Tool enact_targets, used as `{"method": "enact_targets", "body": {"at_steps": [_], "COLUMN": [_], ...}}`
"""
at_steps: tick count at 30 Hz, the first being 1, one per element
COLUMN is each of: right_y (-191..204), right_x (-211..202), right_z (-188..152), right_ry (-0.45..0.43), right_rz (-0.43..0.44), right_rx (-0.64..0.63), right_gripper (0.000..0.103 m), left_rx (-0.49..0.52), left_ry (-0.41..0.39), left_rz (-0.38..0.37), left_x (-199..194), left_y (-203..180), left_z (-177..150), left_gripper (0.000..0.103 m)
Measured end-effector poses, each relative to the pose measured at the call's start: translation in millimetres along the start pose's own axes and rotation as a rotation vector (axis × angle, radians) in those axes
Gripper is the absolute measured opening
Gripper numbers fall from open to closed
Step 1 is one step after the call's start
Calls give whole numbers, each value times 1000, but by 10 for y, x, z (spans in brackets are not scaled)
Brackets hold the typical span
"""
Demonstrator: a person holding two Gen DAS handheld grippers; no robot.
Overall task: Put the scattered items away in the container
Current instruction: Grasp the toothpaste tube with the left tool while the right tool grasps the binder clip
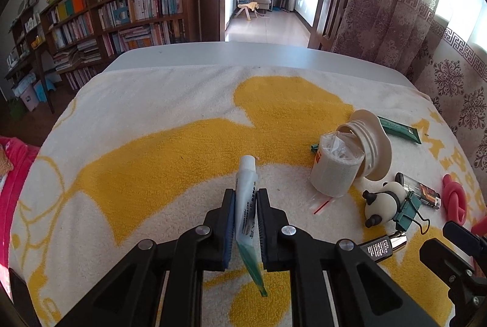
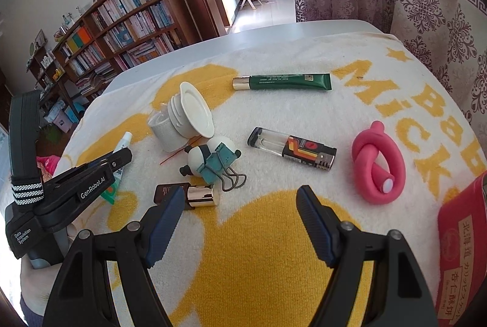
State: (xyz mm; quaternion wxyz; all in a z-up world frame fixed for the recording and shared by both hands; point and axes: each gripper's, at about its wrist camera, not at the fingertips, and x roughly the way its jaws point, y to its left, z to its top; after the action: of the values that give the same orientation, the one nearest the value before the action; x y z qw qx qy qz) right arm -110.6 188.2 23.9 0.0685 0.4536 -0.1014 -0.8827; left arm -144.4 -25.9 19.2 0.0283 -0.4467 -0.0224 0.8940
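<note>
Left gripper (image 1: 246, 205) clamped on small white-and-green squeeze tube (image 1: 246, 199); right gripper (image 2: 240, 220) wide open, empty. Pick-up step; next likely lift, carry to red tin container (image 2: 459, 251).

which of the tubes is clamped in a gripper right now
The small white tube with the green end, pinched in the left gripper. The long dark green tube lies untouched on the towel, as does the brown gold-capped one.

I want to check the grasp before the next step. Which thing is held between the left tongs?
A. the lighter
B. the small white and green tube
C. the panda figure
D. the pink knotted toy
B: the left tongs are shut on the small white and green tube, with both pads pressing its sides.
</note>
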Motion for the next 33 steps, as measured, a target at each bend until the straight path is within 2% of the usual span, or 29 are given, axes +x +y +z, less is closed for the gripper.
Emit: {"method": "enact_targets", "body": {"at_steps": [9, 17, 24, 26, 33], "right_y": [-127, 57, 150, 160, 65], "right_x": [126, 205, 387, 374, 169], "right_z": [-51, 65, 126, 106, 64], "right_ry": [13, 21, 33, 31, -11], "right_rz": [2, 0, -4, -5, 14], "right_rx": [13, -59, -91, -98, -58], "right_gripper": [79, 78, 59, 45, 44], "left_rx": [-92, -114, -143, -162, -177], "left_ry": [14, 14, 26, 30, 38], "left_rz": [-46, -74, -106, -120, -141], "left_x": [-23, -57, -45, -46, -43], "left_y": [233, 278, 357, 403, 401], "left_z": [46, 60, 75, 76, 70], "left_gripper": [15, 15, 15, 15, 15]}}
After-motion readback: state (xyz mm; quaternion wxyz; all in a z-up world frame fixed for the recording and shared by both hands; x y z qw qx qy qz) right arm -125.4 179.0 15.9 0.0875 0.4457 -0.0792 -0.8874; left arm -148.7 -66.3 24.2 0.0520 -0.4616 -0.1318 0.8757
